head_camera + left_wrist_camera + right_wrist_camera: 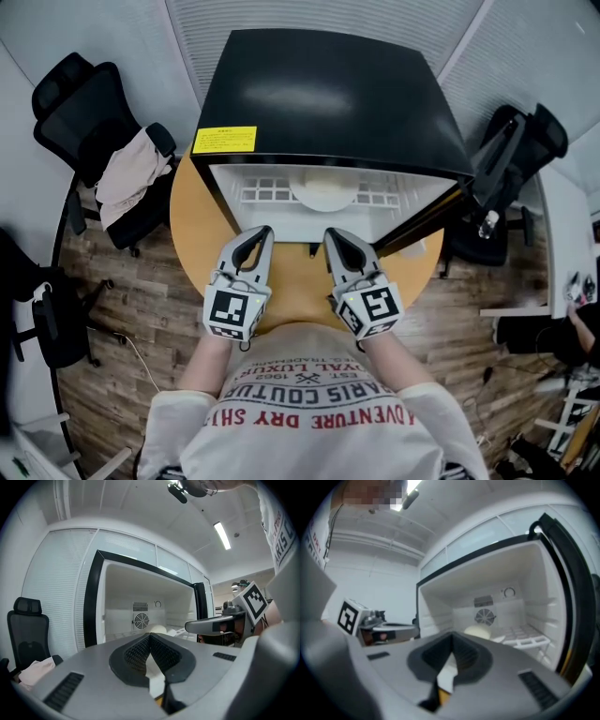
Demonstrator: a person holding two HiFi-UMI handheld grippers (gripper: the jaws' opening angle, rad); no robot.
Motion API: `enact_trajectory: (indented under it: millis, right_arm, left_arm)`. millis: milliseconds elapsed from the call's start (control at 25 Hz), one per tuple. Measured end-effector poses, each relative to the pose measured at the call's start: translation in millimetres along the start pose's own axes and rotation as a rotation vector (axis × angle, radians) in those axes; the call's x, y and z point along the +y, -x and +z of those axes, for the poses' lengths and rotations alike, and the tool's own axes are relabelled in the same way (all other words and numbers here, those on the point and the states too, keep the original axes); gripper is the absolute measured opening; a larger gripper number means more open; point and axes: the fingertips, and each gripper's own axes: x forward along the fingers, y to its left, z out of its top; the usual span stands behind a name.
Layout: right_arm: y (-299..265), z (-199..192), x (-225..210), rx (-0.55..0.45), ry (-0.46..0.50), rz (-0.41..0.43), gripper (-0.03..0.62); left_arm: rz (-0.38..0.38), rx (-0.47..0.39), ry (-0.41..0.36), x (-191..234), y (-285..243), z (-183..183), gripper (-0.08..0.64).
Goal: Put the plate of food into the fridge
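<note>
A white plate of pale food (pixel 323 190) rests on the wire shelf inside the open black fridge (pixel 328 94). It shows as a pale mound in the left gripper view (pixel 158 629) and in the right gripper view (pixel 478 631). My left gripper (pixel 263 234) and right gripper (pixel 332 235) hover side by side over the table just in front of the fridge opening. Both point at the fridge, shut and empty. The left gripper's (pixel 150 636) jaws meet at their tips, and so do the right gripper's (pixel 452 647).
The fridge stands on a round wooden table (pixel 192 225). Its door (pixel 433 217) hangs open at the right. A black chair draped with a cloth (pixel 127 178) stands at the left, another black chair (pixel 511 150) at the right. A white wire shelf (pixel 529 641) lines the fridge.
</note>
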Motion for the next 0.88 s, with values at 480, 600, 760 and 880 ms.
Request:
enact_trajectory:
  millis: [480,600,760,880]
  right_arm:
    - [-0.3,1.4,-5.2,-0.005,0.065,-0.019,0.028]
    - [0.9,1.4,-4.2,-0.008,0.058,-0.013,0.028]
    - [2.3,2.6,-2.9,-0.013,0.065,-0.008,0.028]
    - [3.1,2.9,0.1,-0.012,0.077,-0.001,0.028]
  left_arm:
    - [0.007,0.004,0.006,1.2,-3.2,2.5,0.029]
    - [0.016,0.012,0.006,1.6,-2.6,2.3,0.029]
    - [0.022,0.015,0.008,1.5,-2.8,2.5,0.028]
    - [0.029,0.017,0.014,1.9,-1.4,2.0,0.028]
